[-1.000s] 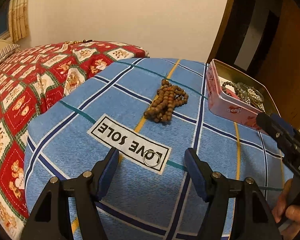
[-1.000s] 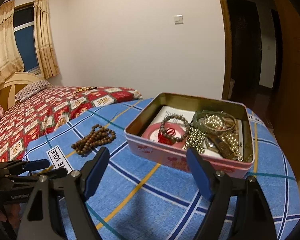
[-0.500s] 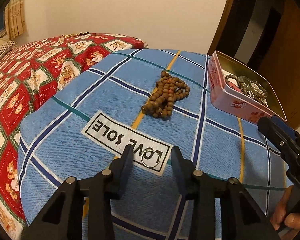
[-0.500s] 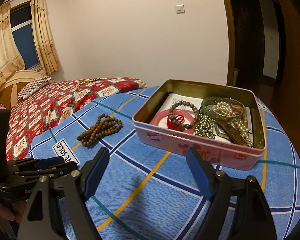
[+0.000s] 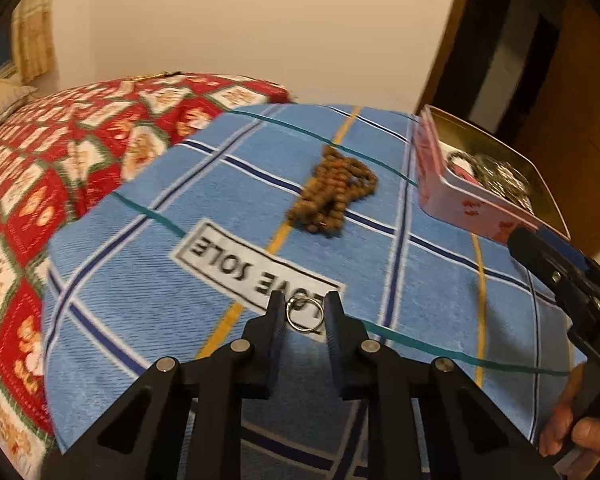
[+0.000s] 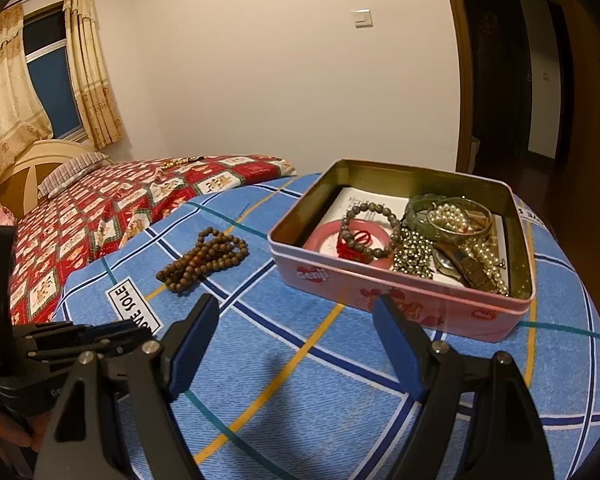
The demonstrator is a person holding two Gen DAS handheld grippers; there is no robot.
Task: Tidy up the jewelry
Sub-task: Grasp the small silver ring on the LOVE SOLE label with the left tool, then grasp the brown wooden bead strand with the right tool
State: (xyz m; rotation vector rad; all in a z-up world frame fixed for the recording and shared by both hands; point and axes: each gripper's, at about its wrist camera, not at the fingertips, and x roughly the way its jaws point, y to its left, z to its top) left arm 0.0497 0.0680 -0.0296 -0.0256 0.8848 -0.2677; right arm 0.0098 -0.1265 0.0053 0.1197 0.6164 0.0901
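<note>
Fingers of the left gripper [image 5: 303,312] have drawn in sharply: a second ago they stood wide apart on either side of the ring [image 5: 304,315], half a second ago they were halfway closed, and now in the left wrist view they sit just beside the small metal ring on both sides, on the white label [image 5: 236,264] of the blue blanket [image 5: 148,312]. Whether the pads already touch the ring cannot be told; it looks flat on the cloth, not yet lifted. That narrowing suggests the pinch is in its last instant, and a thin ring lying flat may slip under or pop out as the grip closes. Further off lie the brown bead necklace [image 5: 334,196] on the blanket and the pink tin [image 5: 460,200] at the right, well apart from the ring. In the right wrist view, the right gripper [image 6: 296,344] hangs wide open and holds nothing, as it did a second ago, though the tin [image 6: 380,284] now sits a little higher and further in its view. The tin already holds bracelets, pearls and a watch; the necklace [image 6: 206,258] waits beside it, so the ring and necklace remain to be put away.
</note>
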